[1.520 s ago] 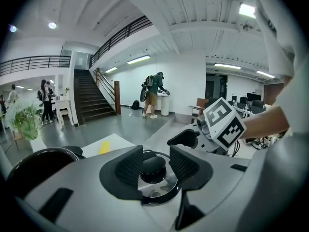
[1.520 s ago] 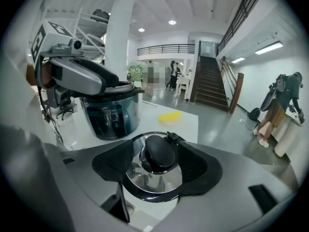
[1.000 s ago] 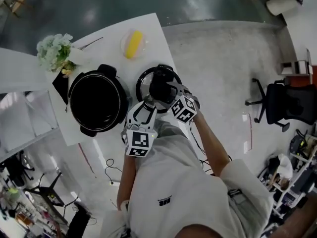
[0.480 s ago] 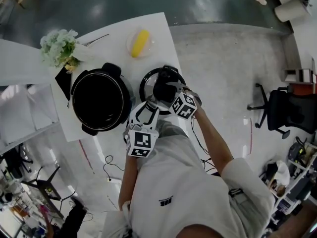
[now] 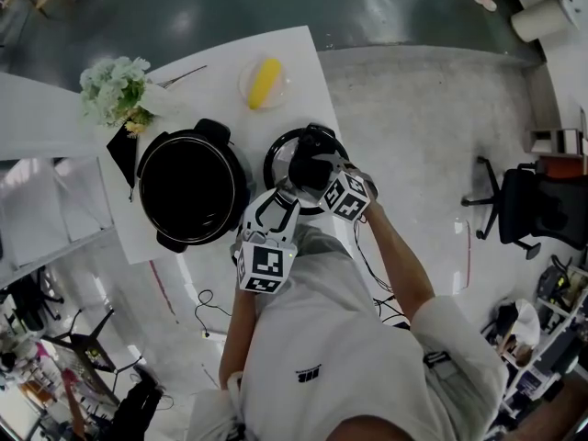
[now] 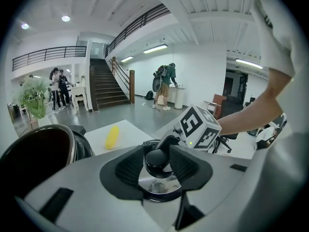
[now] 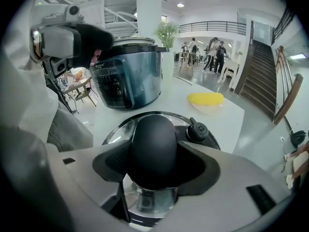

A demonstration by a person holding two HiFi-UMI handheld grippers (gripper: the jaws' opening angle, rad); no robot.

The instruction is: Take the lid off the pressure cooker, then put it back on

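Head view: pressure cooker (image 5: 193,189) stands open, left of centre on the white table (image 5: 216,67), its inside dark. The lid (image 5: 277,157) lies flat on the table just to the right of the cooker, near the table's lower right edge.

Right gripper (image 7: 154,164): reaches over the lid from the lower right of the head view. In the right gripper view its jaws have just been closing. The lid's black handle (image 7: 153,146) sits between them, and both pads touch its sides, so it has a grip on the lid. A small valve knob (image 7: 197,131) sits on the lid right of the handle.

Left gripper (image 6: 158,167): at the table's lower edge, between cooker and lid in the head view, tips toward the lid. Its jaws are apart and clamp nothing. The handle shows through the gap, seemingly beyond the tips, though depth is hard to judge.

Upper table: yellow item (image 5: 265,81) in a small clear dish (image 5: 246,90); flowers (image 5: 115,88) at the upper left corner.
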